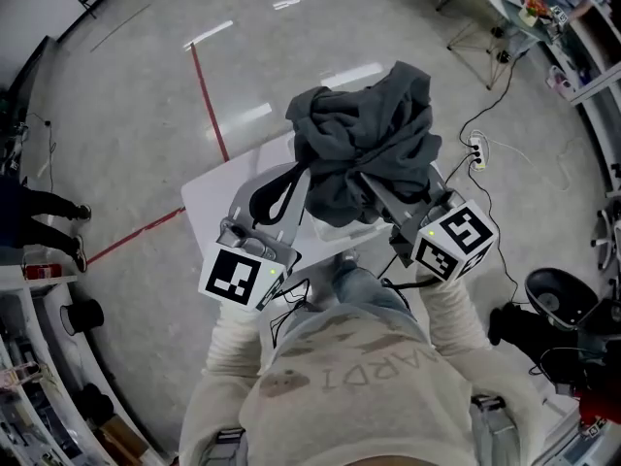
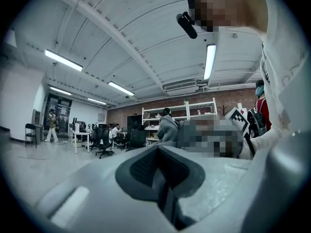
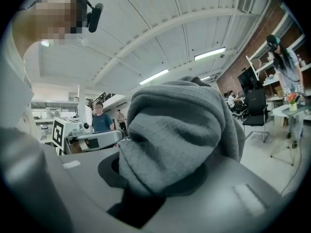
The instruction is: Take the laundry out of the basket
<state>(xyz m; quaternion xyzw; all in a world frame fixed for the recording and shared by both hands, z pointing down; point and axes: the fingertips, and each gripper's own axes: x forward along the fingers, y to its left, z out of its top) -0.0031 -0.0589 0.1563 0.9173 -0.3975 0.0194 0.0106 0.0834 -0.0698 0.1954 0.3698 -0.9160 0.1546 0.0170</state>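
Note:
A dark grey garment (image 1: 364,144) hangs bunched up in the air above a white table (image 1: 209,197). My right gripper (image 1: 380,194) is shut on it from below. In the right gripper view the grey cloth (image 3: 180,130) fills the space over the right gripper (image 3: 158,181) and is pinched between the jaws. My left gripper (image 1: 291,181) is raised beside the garment's left edge. In its own view the left gripper (image 2: 163,181) has its dark pads pressed together with no cloth between them. A white rim (image 1: 340,233) shows under the garment; I cannot tell whether it is the basket.
Red tape (image 1: 209,105) runs across the grey floor. A power strip (image 1: 475,147) with cables lies to the right of the table. A black chair (image 1: 558,297) stands at the right, a round table (image 1: 512,3) at the top right. A person (image 1: 49,216) stands at the left.

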